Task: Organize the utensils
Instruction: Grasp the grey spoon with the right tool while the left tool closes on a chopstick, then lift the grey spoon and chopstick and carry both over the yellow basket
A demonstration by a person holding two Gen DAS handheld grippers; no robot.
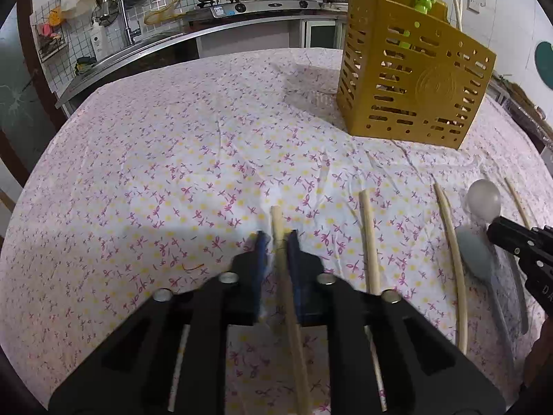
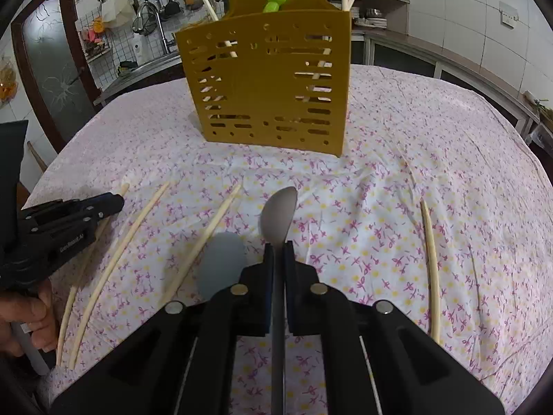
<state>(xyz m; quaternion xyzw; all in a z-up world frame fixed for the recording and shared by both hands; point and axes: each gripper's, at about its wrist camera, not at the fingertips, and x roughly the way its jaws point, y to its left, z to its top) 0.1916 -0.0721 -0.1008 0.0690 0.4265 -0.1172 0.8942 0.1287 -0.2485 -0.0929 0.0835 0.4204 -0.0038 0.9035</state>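
Both tongs loaded: left gripper clamped on a chopstick lengthwise btwn its pads, right gripper clamped on the metal spoon by its handle, bowl fwd & off the floral cloth, prob so each drops handle-down into the gold slotted caddy standing ahead. Other chopsticks lie loose on cloth, w/ a grey spoon just beside the right tongs
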